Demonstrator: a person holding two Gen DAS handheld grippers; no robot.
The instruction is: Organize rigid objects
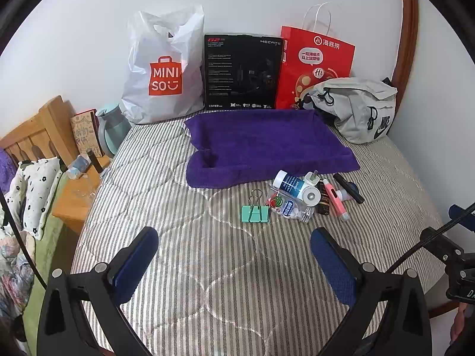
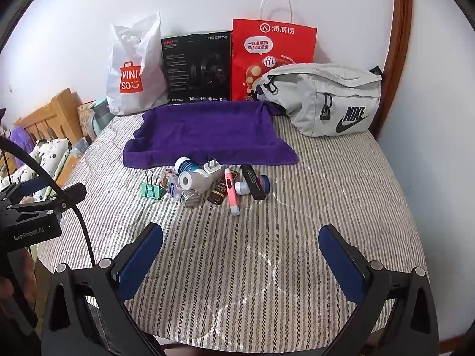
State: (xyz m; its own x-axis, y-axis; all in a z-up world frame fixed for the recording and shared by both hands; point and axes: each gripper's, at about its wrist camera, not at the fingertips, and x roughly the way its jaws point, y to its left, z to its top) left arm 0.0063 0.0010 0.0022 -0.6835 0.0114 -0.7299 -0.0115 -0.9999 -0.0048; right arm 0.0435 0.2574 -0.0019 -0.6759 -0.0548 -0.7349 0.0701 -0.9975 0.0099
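A bed (image 2: 326, 192) covered in grey-and-white stripes with a fine herringbone weave; a deep purple towel (image 2: 204, 132) lying on it; a mint-green binder clip (image 1: 255, 213) with silver wire handles; a white bottle (image 2: 190, 167) with a dark blue label; a pink pen (image 2: 231, 191) with a white tip; a black bar-shaped item (image 2: 252, 181); a dark brown small bottle (image 2: 219, 192); a white plastic bag (image 1: 160, 71) printed with an orange-red logo; a black box (image 1: 242, 71) with pale lettering; a bright red paper bag (image 2: 273, 56) with white handles; a light grey pouch (image 2: 326, 98) with a black logo; each claw (image 1: 234, 255) (image 2: 240, 249) black with dark blue pads.
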